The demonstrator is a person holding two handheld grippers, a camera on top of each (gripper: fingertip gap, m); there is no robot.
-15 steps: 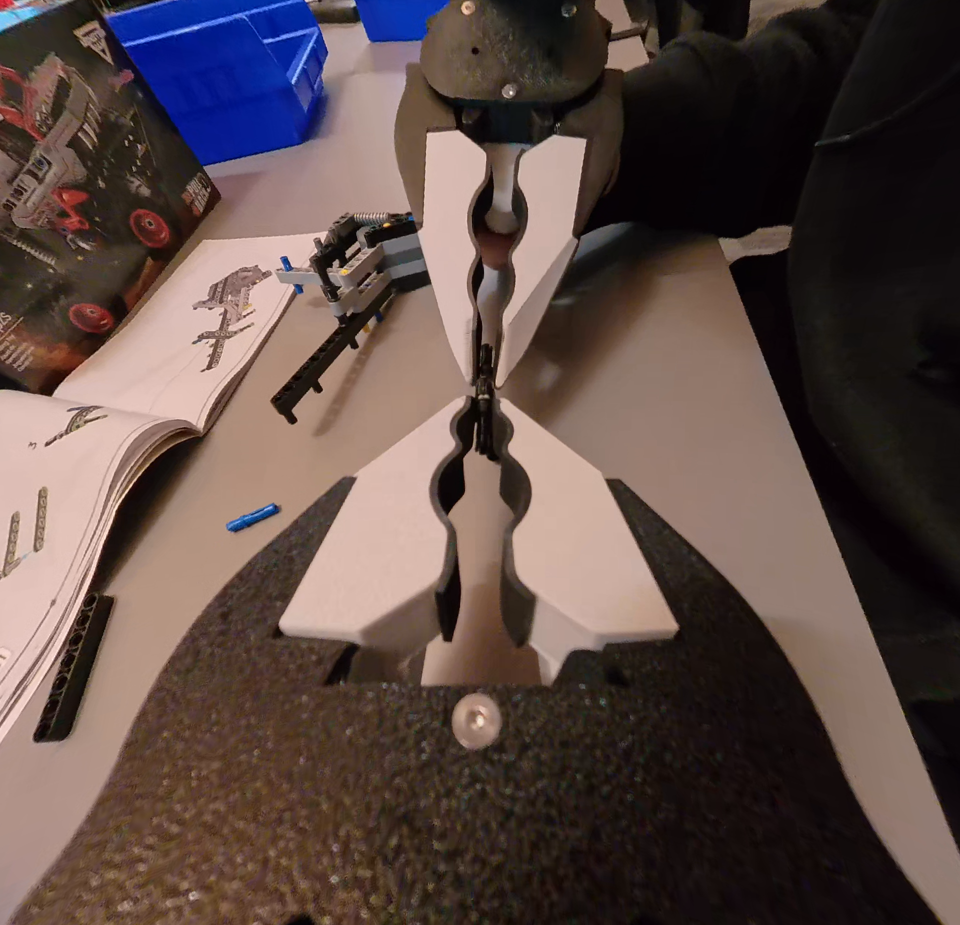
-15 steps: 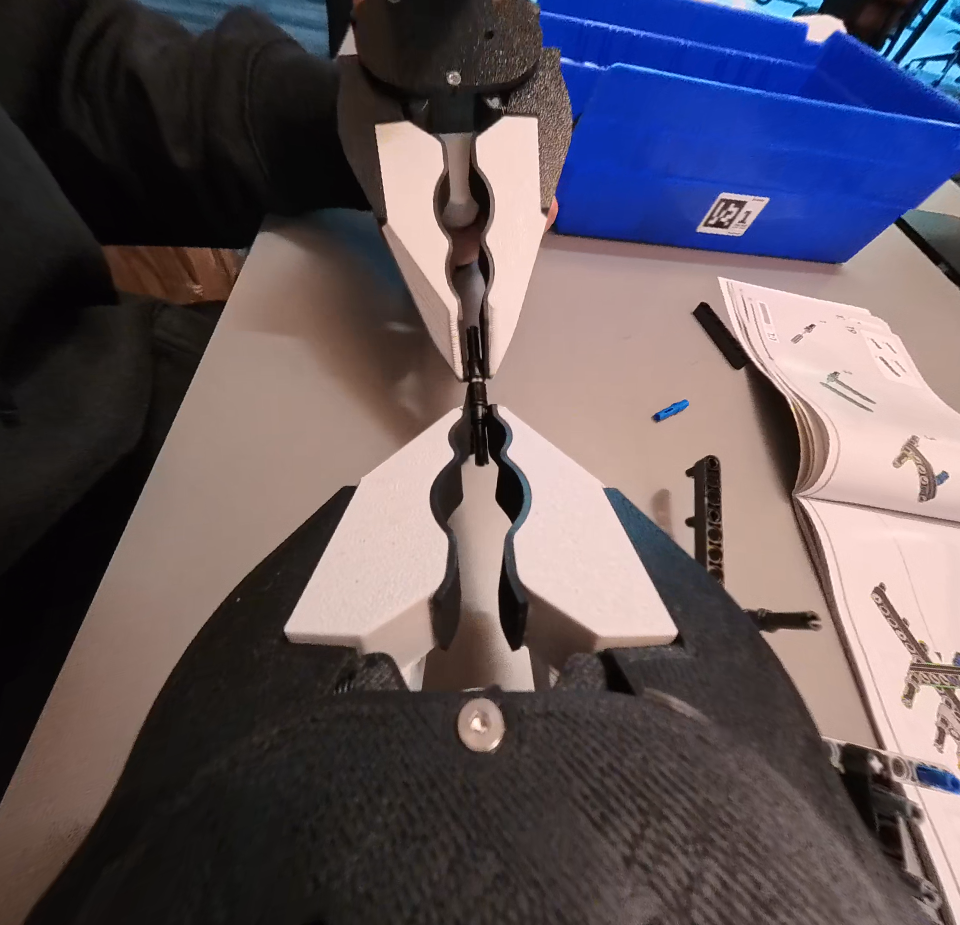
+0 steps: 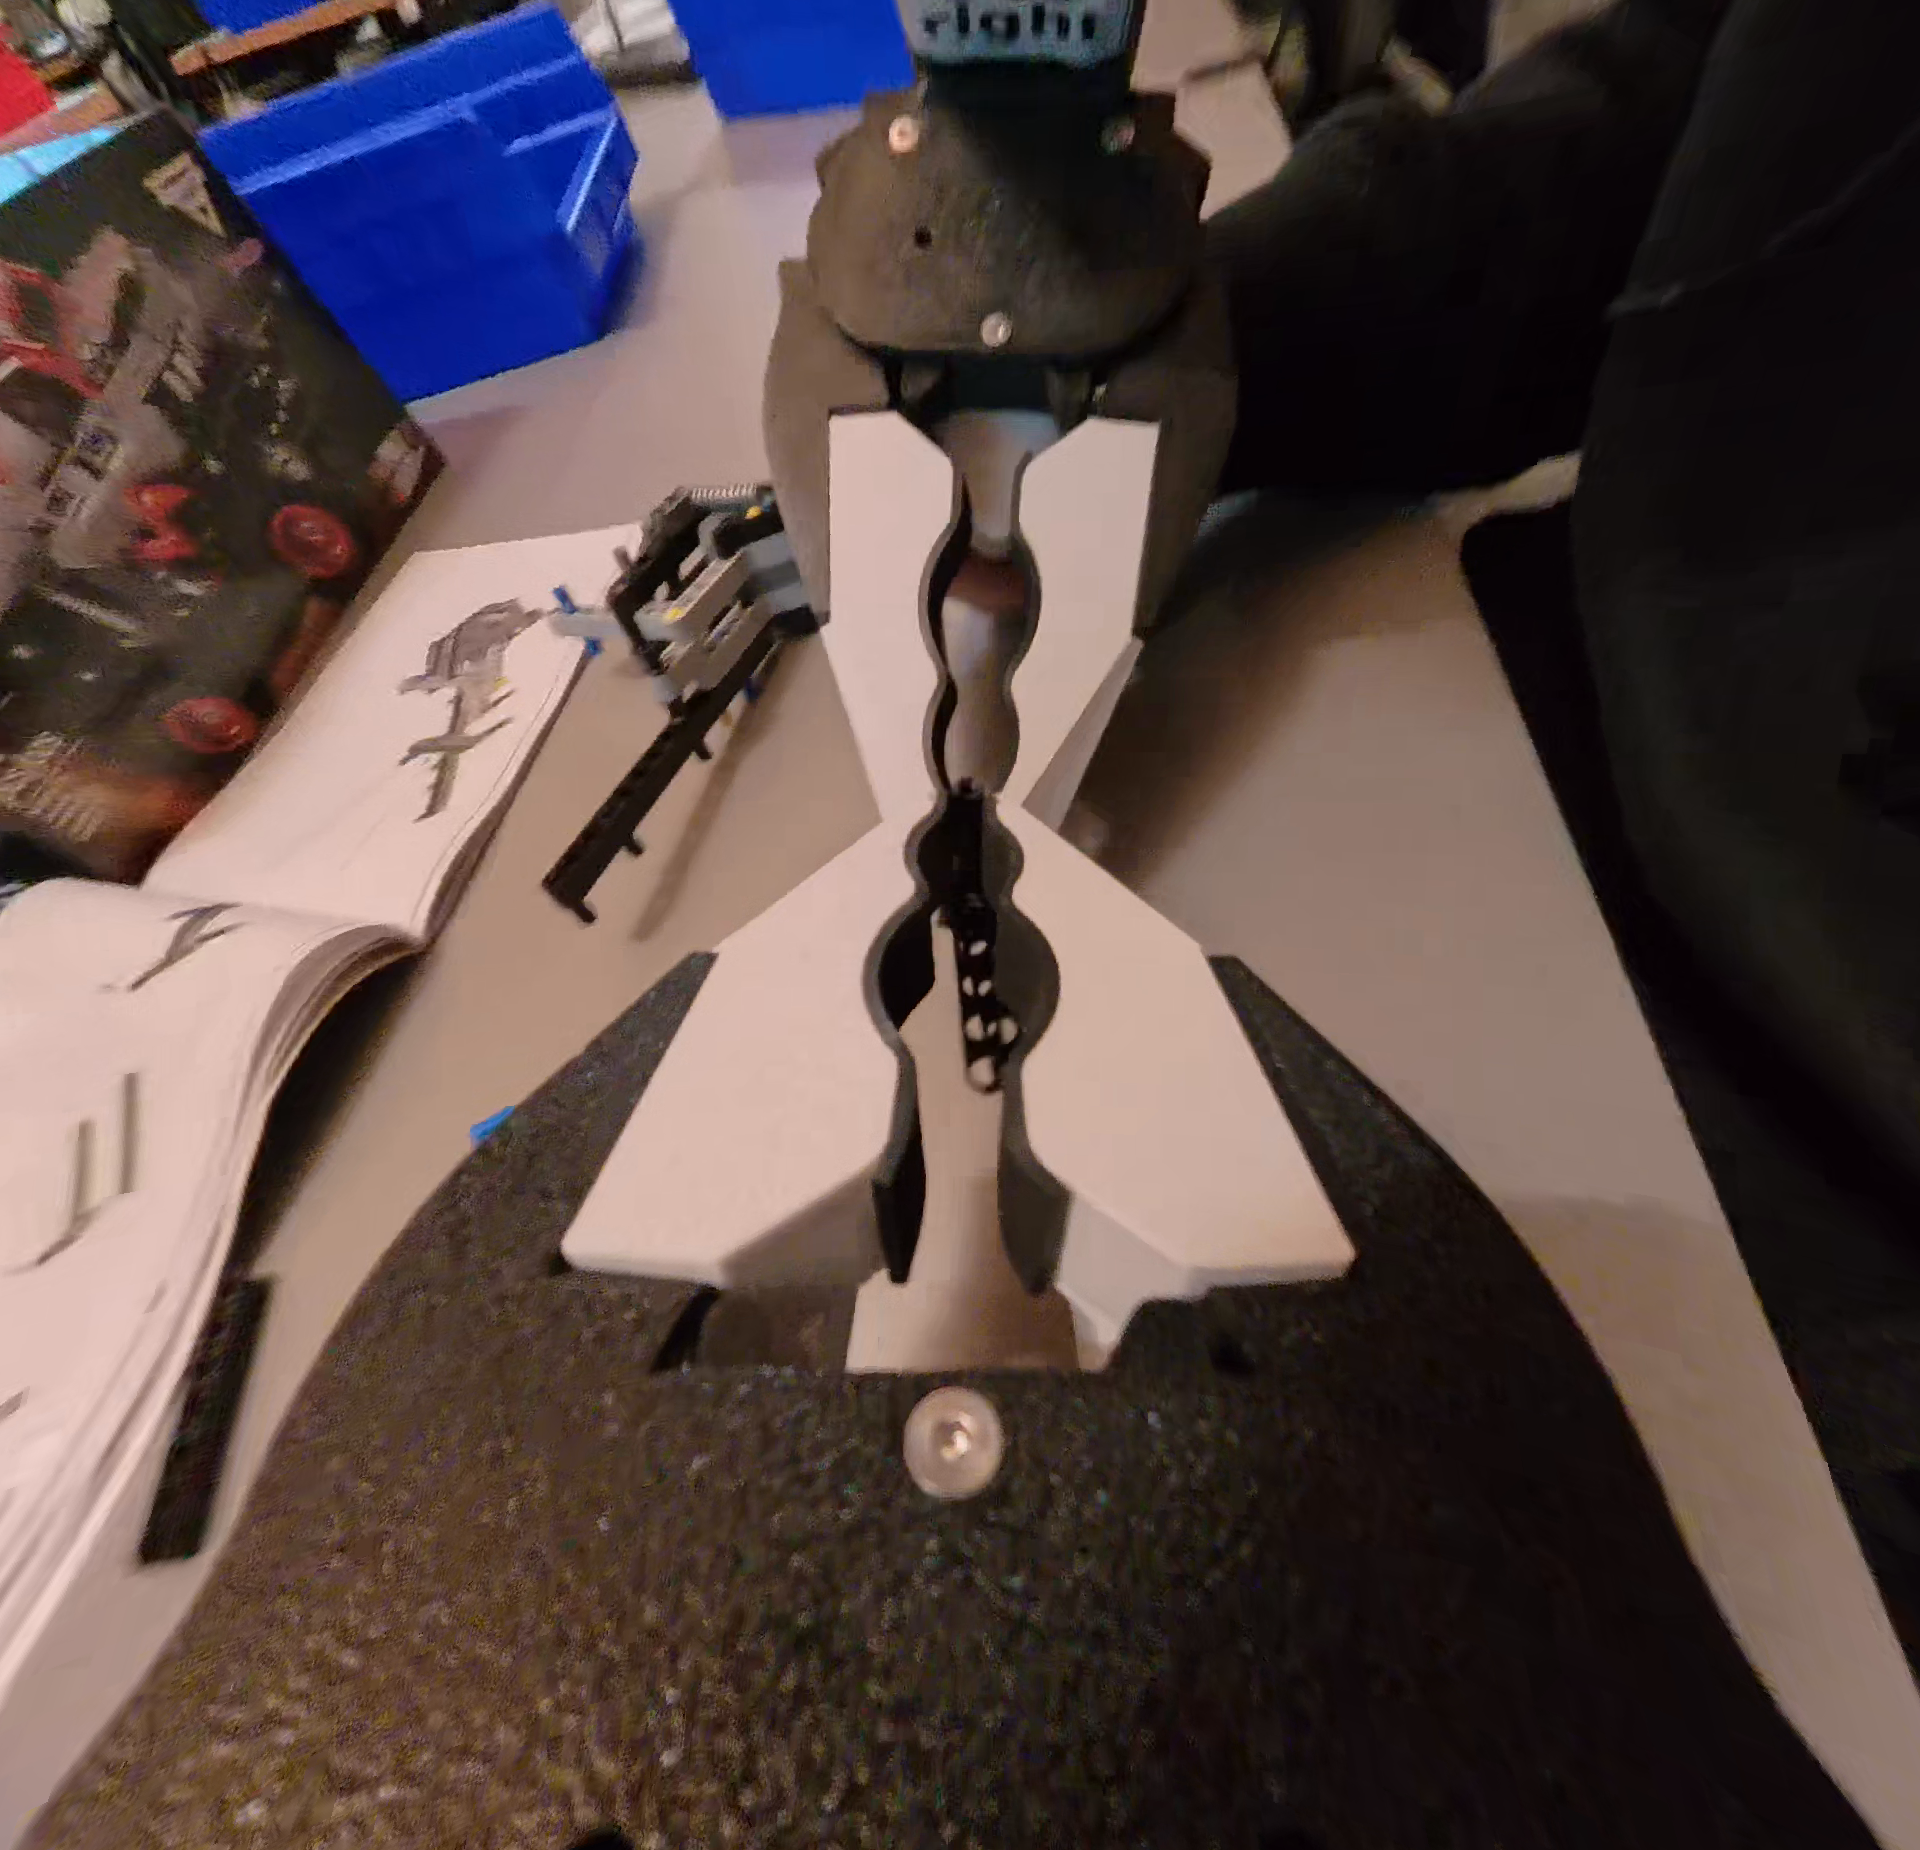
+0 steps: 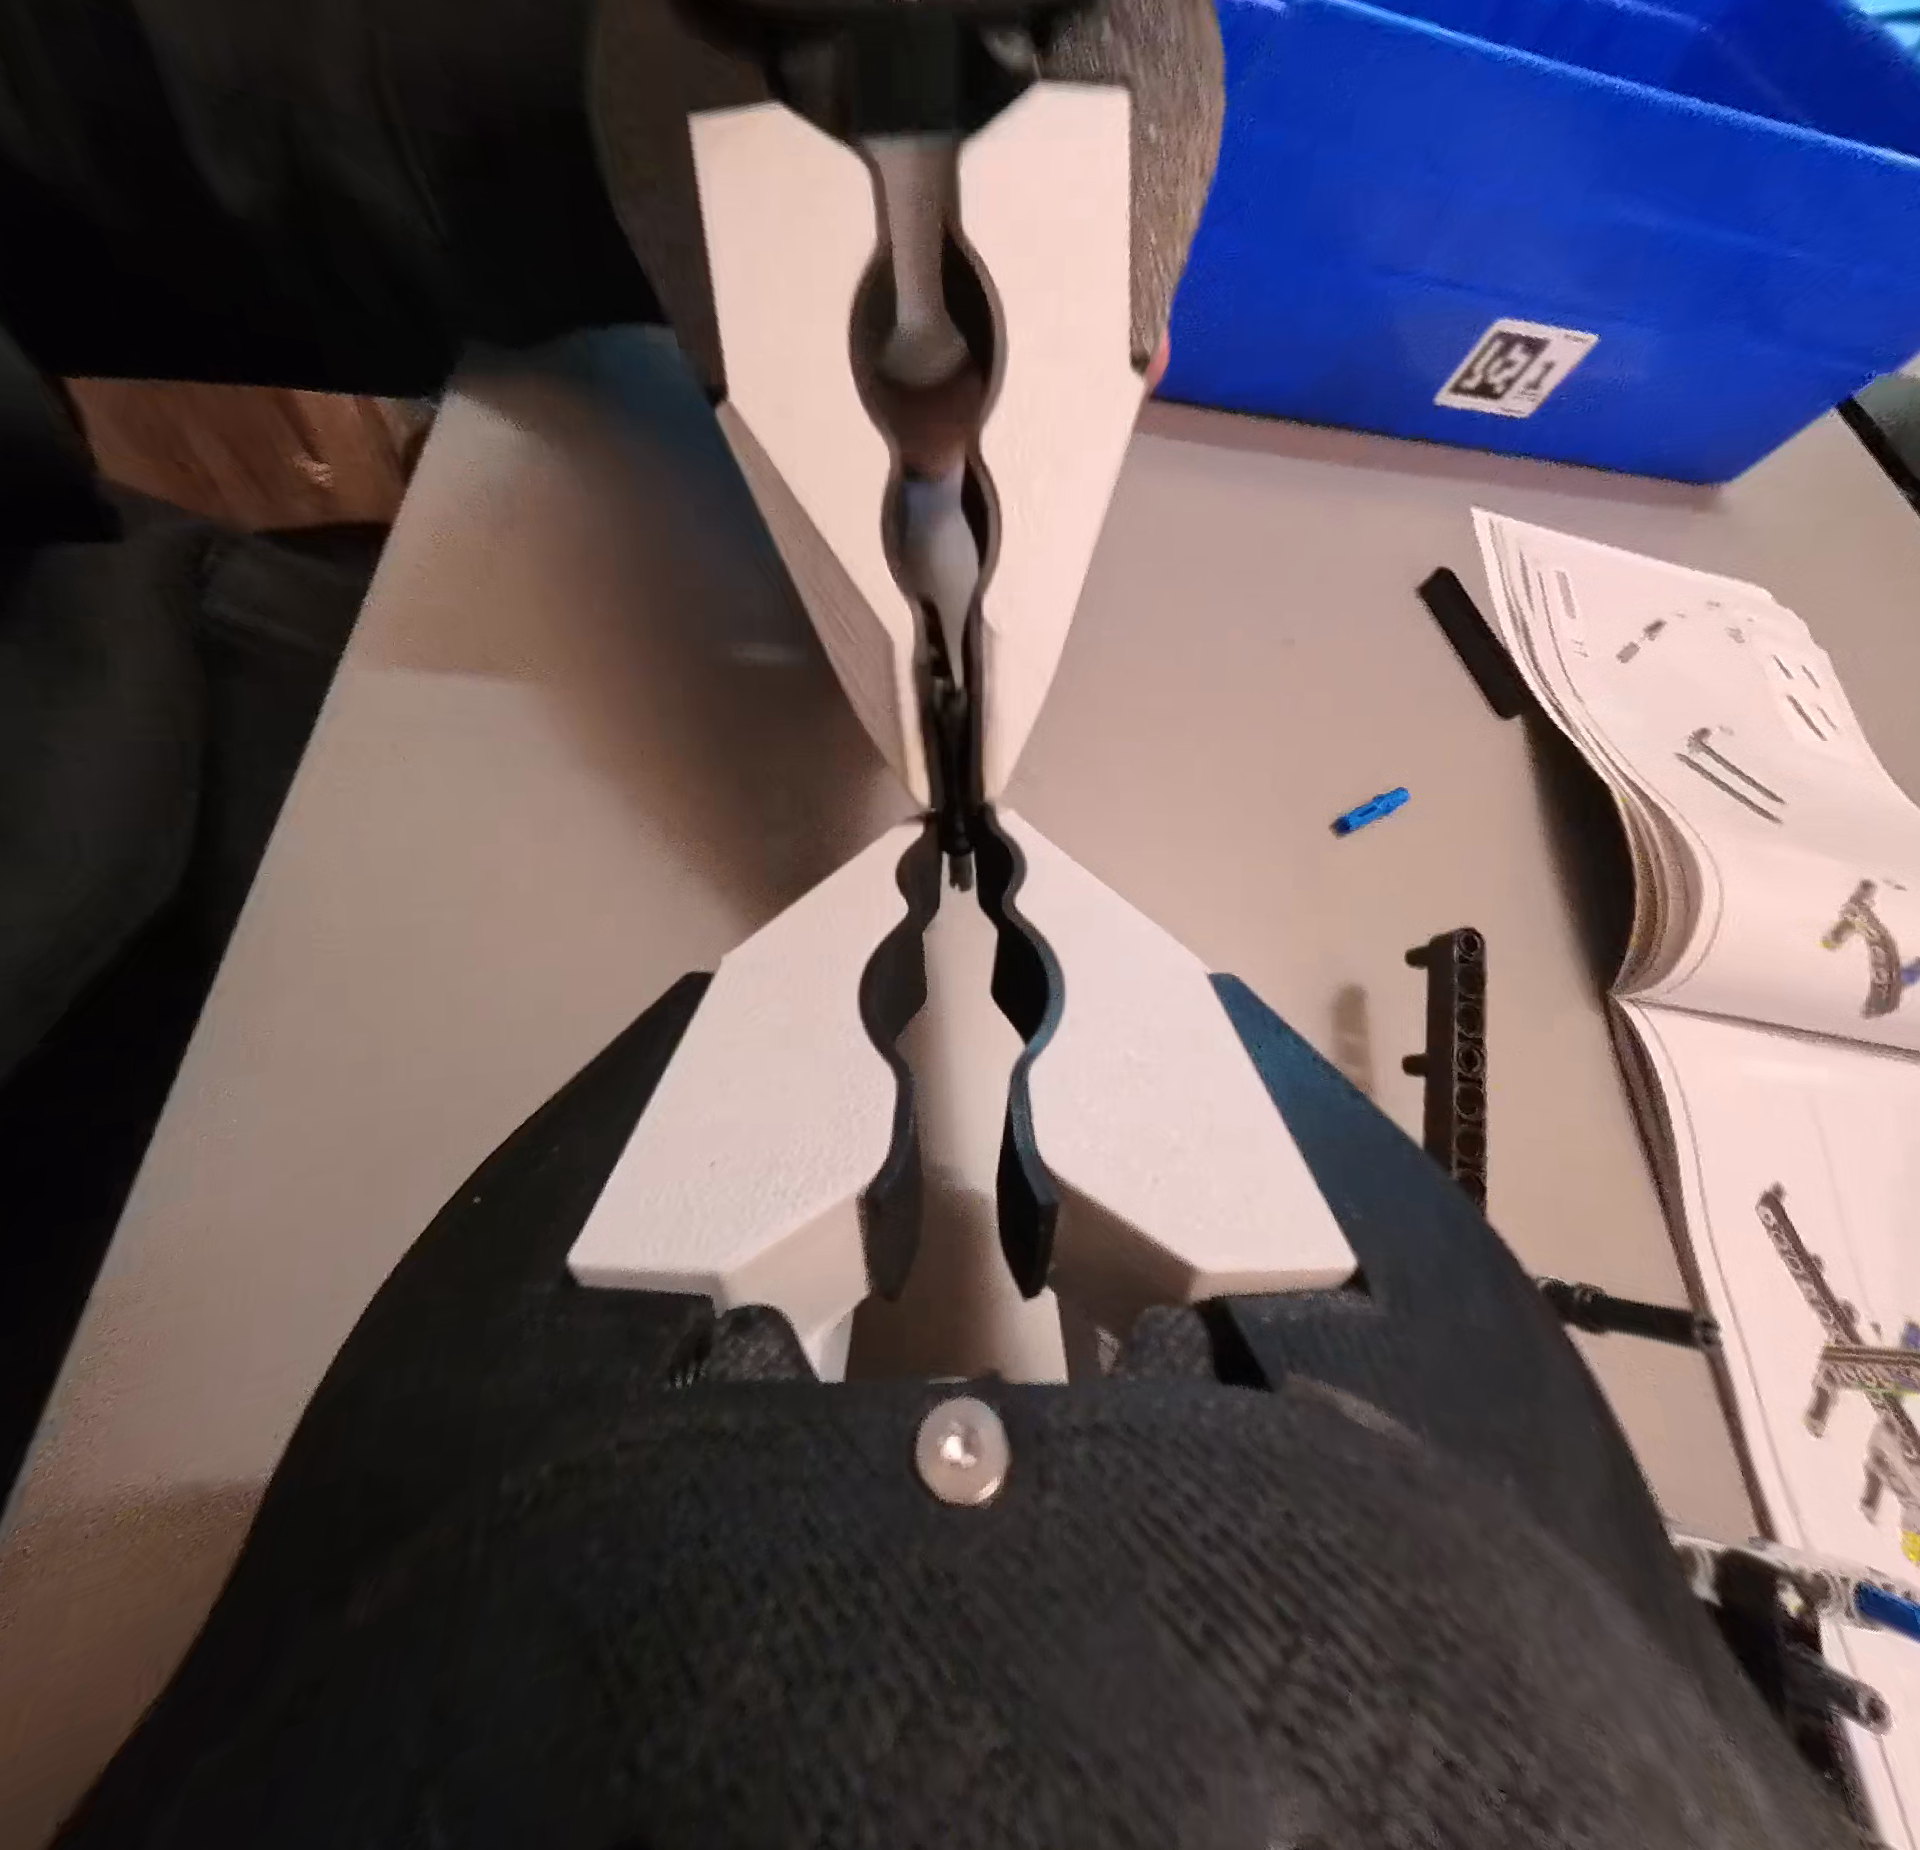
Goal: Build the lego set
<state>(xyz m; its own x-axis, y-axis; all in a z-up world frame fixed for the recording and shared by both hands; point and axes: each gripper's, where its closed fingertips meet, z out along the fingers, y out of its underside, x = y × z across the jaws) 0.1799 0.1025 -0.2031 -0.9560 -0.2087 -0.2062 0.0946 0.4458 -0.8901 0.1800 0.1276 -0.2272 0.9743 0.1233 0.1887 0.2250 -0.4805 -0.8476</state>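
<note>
Above grey table (image 3: 1299, 865), left hand-held gripper (image 3: 961, 813) and right hand-held gripper (image 4: 951, 824) meet tip-to-tip, pinching black beam (image 3: 977, 990).

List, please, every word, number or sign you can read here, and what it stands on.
I won't quote writing; these things bear it:
Grey label atop the right gripper: legible.
White code sticker on blue plastic bin: legible.
Dark cardboard lego box: blurred.
Open white instruction booklet: too small.
</note>
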